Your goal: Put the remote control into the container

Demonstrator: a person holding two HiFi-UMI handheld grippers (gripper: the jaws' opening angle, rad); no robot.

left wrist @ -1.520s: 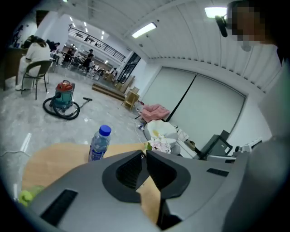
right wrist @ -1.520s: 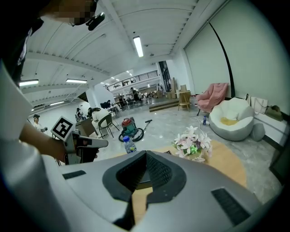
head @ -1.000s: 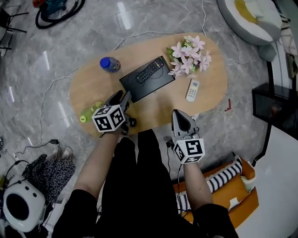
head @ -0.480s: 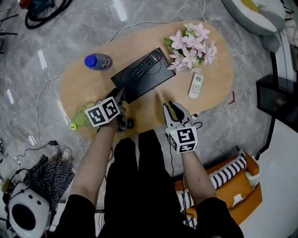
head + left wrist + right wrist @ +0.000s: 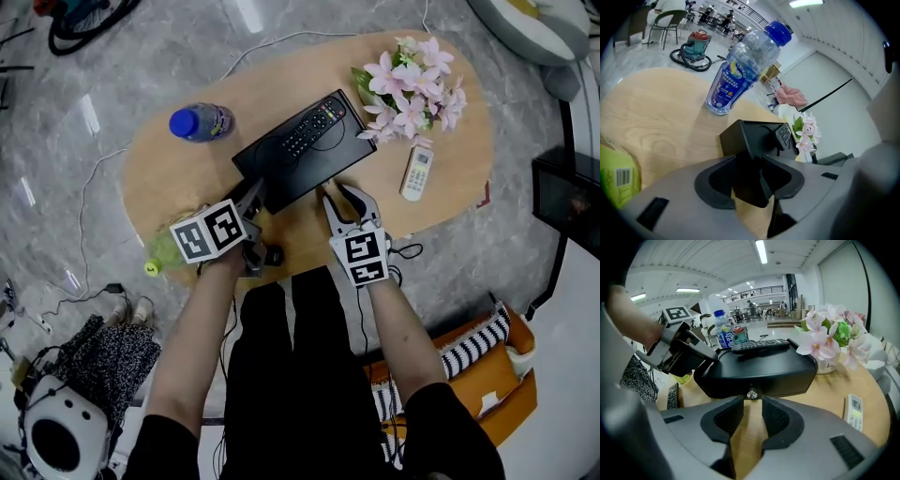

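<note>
Print on the bottle's (image 5: 736, 77) blue label is unreadable; left claw (image 5: 750, 164) grips the black box (image 5: 759, 371) corner; right claw (image 5: 752, 403), narrowly apart, just opening, empty.

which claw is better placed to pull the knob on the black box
The right claw, just opening and empty, faces the knob; the left claw clamps the black box corner.

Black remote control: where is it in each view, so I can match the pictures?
Head view: the black remote lies on the black box, upper centre.
Left gripper view: right of centre, on the box's far end.
Right gripper view: upper centre, atop the box.
Shared landmark: the blue-capped bottle, in all three.
</note>
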